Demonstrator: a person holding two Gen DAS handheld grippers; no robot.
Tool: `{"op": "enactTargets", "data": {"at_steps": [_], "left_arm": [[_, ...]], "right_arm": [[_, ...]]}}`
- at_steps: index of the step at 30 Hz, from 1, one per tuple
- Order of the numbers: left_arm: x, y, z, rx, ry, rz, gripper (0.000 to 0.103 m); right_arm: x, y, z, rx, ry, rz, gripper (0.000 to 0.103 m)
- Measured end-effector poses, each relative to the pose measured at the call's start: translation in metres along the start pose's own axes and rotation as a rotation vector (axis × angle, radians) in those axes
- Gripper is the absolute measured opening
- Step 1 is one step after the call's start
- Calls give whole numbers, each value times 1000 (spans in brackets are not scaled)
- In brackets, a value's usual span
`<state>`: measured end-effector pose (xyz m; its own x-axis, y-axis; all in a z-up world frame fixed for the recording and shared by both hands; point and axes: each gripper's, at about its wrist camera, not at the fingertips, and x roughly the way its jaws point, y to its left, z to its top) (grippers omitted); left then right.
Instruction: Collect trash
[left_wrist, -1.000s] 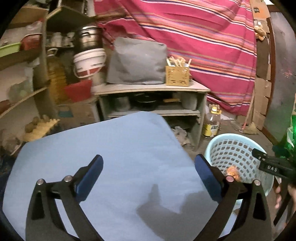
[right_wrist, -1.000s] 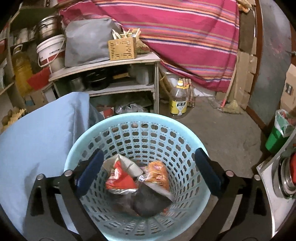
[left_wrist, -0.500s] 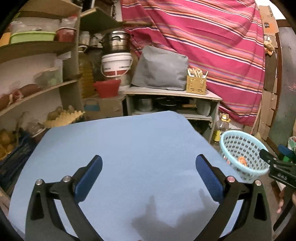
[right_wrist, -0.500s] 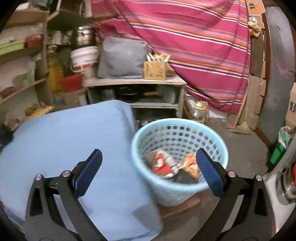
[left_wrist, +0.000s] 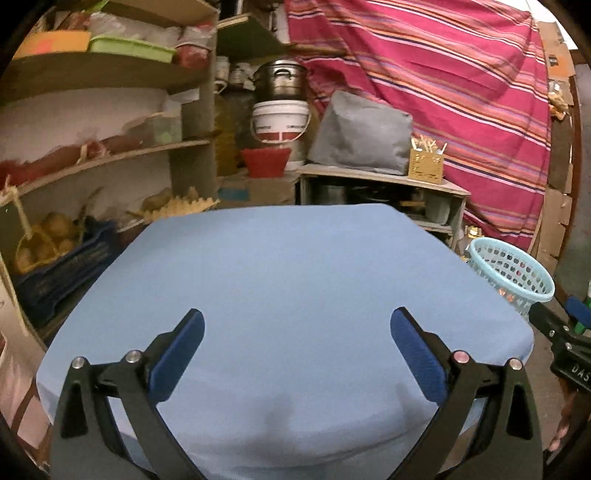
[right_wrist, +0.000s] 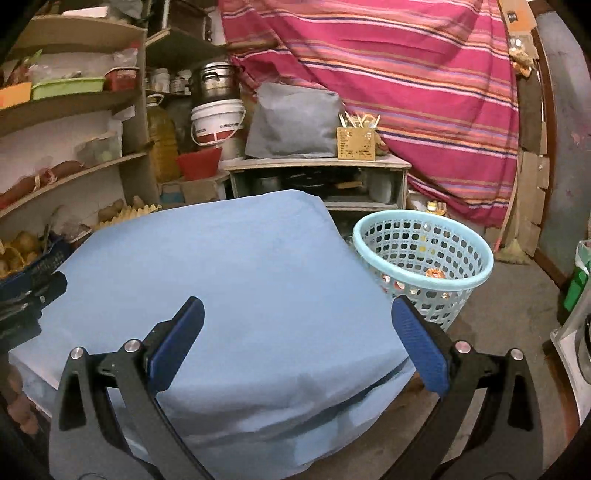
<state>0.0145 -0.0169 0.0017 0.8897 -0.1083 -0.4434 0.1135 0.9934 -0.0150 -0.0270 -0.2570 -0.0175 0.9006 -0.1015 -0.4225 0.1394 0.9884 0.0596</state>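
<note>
Cluttered wooden shelves and a striped magenta cloth are backing the table with the pale blue cloth (right_wrist: 236, 280), where we are seeing no trash lying. We are holding the left gripper (left_wrist: 297, 341) and the right gripper (right_wrist: 297, 341) spread wide, both empty. We are finding the trash as wrappers inside the round light-blue perforated plastic basket (right_wrist: 424, 254), lying forward-right on the floor, nearer our right gripper

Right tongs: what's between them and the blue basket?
In the right wrist view, between the open right tongs and the light blue basket lie only the blue cloth's corner and bare floor.
</note>
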Motion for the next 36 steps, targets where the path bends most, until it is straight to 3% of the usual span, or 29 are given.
{"op": "enactTargets", "data": {"at_steps": [9,21,36], "left_arm": [[-14,18,-38,-17,-14,67,99],[-16,19,-35,-11,-83,59,99],[-12,12,-36,31,-89,74,99]], "right_arm": [[-11,32,-19,-59,-59,41,99],[-7,41,-21,-64,-65,62,99],[-7,41,-27,-59,-76,49,99]]}}
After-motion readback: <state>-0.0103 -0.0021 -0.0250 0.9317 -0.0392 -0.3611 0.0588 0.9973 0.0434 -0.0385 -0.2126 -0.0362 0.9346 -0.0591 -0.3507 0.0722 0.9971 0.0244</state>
